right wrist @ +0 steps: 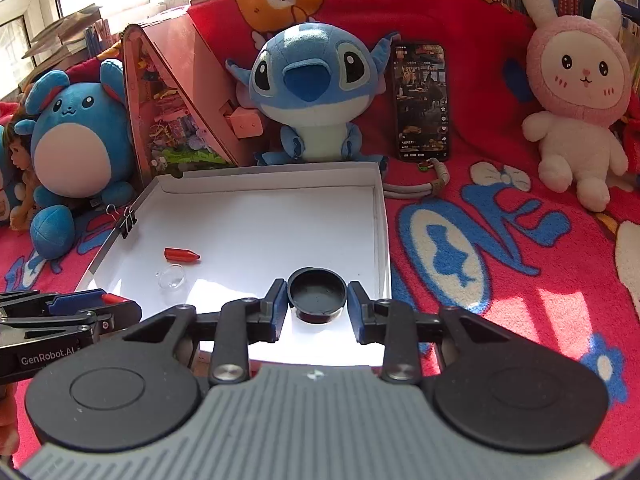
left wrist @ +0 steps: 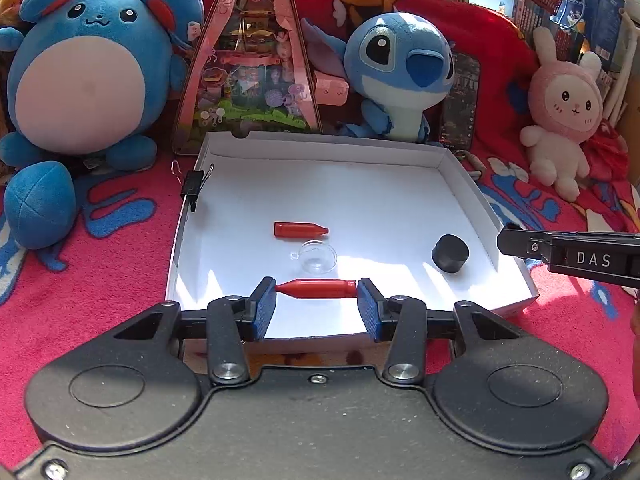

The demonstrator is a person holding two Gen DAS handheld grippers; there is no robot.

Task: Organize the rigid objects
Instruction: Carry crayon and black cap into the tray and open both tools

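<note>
A white shallow box (left wrist: 460, 168) lies on a red blanket. In it are a red bullet-shaped piece (left wrist: 300, 229), a clear small cup (left wrist: 316, 257) and a black round cap (left wrist: 450, 253). My left gripper (left wrist: 316, 302) is shut on a second red bullet-shaped piece (left wrist: 318, 289), held end to end between the blue pads over the box's near edge. In the right wrist view my right gripper (right wrist: 318, 306) stands around the black cap (right wrist: 318, 294); its pads lie close to the cap's sides with small gaps showing. The left gripper also shows in that view (right wrist: 92, 304).
A black binder clip (left wrist: 194, 184) grips the box's left wall. Plush toys, a big blue one (left wrist: 84, 76), a Stitch (left wrist: 396, 68) and a pink rabbit (left wrist: 564, 108), a pink triangular toy house (left wrist: 248, 60) and a phone (right wrist: 422, 100) stand behind the box.
</note>
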